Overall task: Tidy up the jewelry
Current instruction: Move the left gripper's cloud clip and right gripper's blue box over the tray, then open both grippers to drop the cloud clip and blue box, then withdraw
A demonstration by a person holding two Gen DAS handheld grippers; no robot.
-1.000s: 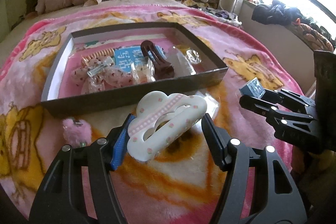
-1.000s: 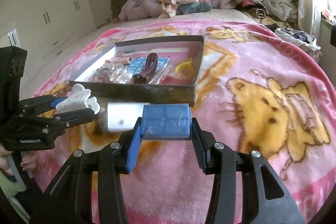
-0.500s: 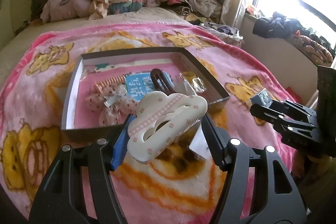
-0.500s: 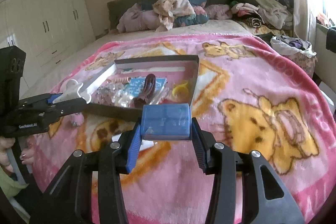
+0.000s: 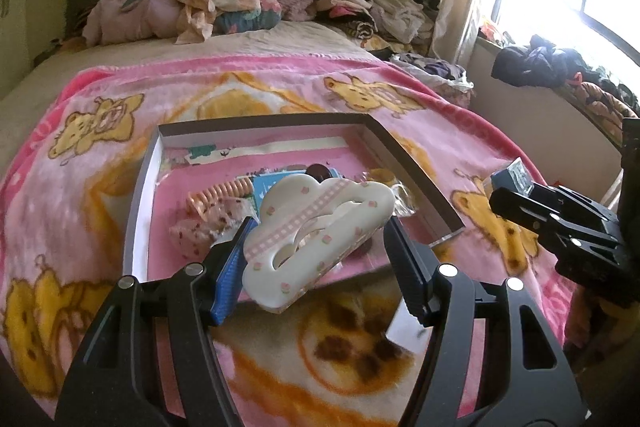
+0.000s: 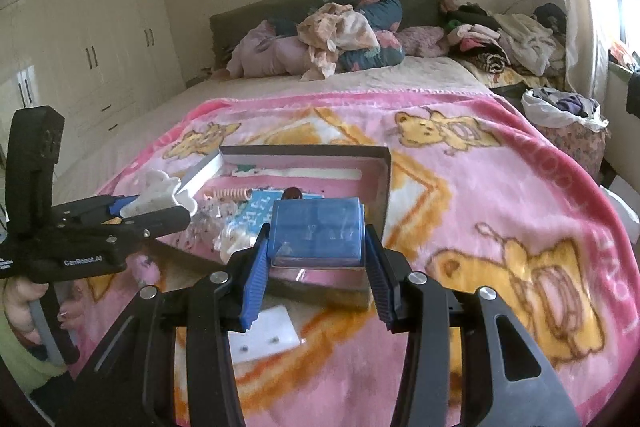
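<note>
**Both grippers loaded above the tray**

Left gripper (image 5: 318, 247): its two fingers are clamped on a white cloud-shaped hair clip (image 5: 316, 235) with a pink checked band and small pink dots. The clip is held tilted, clear of the blanket (image 5: 440, 143), in front of the tray's near wall. In the right wrist view the same gripper (image 6: 176, 211) enters from the left, the clip (image 6: 160, 193) jutting out past its fingertips beside the tray's left wall; a hand (image 6: 24, 307) grips its handle.

Right gripper (image 6: 316, 259): its fingers press on either side of a small blue clear-lidded box (image 6: 316, 231), held level above the tray's near edge. In the left wrist view this gripper (image 5: 508, 193) shows at the right, with the box (image 5: 514, 177) at its tips.

Tray (image 5: 140, 195): a shallow dark-walled rectangle with a pink floor, lying on the blanket. Inside lie a coiled orange hair tie (image 5: 220, 195), a blue card (image 6: 256, 213), a dark brown clip (image 5: 318, 171) and pale packets (image 6: 236, 239).

A white card (image 6: 264, 331) with two small studs lies on the blanket, just in front of the tray.
</note>
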